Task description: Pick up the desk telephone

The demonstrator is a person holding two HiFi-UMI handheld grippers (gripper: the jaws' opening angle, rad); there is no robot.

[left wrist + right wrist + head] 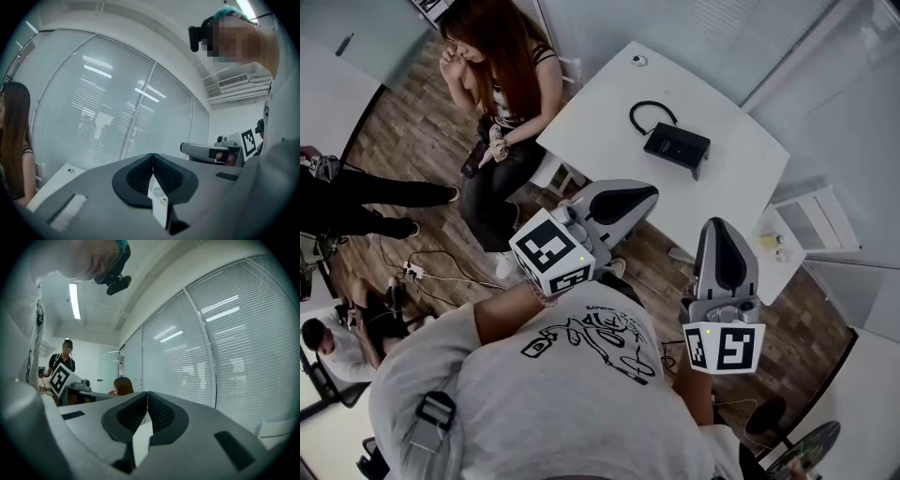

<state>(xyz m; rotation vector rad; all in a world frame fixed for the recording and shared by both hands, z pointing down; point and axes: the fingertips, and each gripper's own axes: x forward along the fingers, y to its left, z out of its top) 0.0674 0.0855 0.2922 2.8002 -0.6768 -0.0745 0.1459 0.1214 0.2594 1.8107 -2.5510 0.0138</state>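
Note:
The black desk telephone (677, 146) lies on the white table (609, 112), its cord looping off the left end. Neither gripper view shows it. My left gripper (649, 193) is held level short of the table's near edge, its jaws closed together with nothing between them (153, 158). To its right, my right gripper (719, 225) hangs over the floor by the table's near right side, also shut and empty (147, 395). Both are well short of the phone.
A small round object (638, 61) sits at the table's far corner. A person (502, 84) is seated at the table's left side, and another person (356, 197) is at the far left. A white shelf unit (811, 220) stands to the right. Window blinds (225, 343) lie ahead.

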